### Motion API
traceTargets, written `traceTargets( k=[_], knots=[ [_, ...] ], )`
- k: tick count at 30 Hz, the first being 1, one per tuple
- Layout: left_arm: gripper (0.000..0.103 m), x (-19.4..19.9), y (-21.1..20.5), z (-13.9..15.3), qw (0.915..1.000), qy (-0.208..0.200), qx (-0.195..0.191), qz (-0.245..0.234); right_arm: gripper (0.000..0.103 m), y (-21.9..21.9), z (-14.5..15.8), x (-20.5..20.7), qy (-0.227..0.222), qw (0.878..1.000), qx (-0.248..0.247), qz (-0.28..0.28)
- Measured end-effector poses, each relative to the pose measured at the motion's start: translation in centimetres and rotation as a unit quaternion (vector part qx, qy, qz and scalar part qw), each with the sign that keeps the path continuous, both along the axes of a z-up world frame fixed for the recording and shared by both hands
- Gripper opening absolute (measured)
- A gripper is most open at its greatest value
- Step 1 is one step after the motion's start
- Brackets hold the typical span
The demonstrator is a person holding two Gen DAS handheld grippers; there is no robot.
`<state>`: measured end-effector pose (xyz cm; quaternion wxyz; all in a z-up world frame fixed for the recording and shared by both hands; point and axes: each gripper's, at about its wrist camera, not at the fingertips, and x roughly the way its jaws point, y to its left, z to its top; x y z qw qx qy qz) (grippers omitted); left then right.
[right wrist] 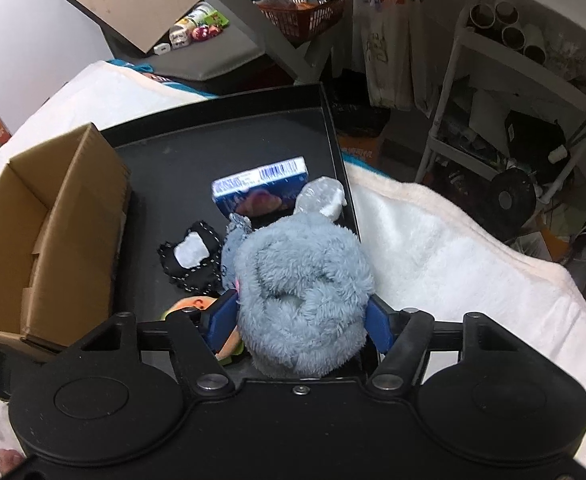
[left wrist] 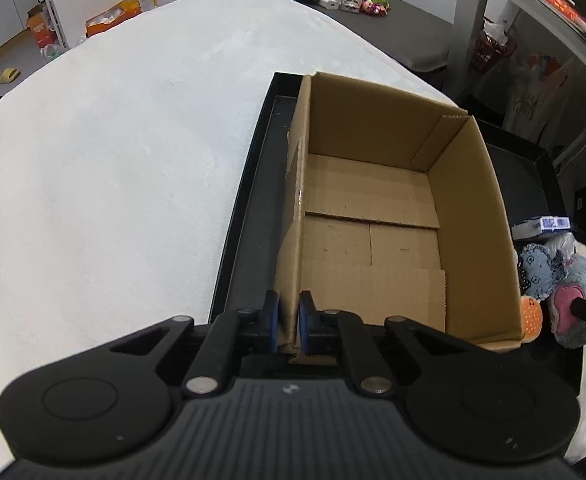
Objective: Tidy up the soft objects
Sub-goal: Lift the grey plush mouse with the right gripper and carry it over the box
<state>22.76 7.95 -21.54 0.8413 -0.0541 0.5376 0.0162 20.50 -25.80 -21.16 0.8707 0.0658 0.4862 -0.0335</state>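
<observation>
No soft object lies yet in the brown cardboard box (left wrist: 373, 216); left tool (left wrist: 289, 316) pinches its near wall, right tool (right wrist: 301, 316) closes around the grey plush toy (right wrist: 301, 296), others wait.

Both grippers angled steeply down, each clamping something.
Left gripper (left wrist: 289, 318) pinched tight on the cardboard box (left wrist: 393, 216) wall, one pad each side. Right gripper (right wrist: 299, 318) blue pads press the grey plush toy (right wrist: 301, 292) flanks.
</observation>
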Motion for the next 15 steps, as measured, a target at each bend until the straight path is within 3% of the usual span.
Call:
traceTargets(
  k=[15],
  knots=[
    [0.009, -1.2, 0.7, 0.7, 0.9997, -0.015, -0.019, -0.003, 0.064, 2.3, 4.6, -0.1, -0.048, 0.999, -0.003, 0.023]
  ],
)
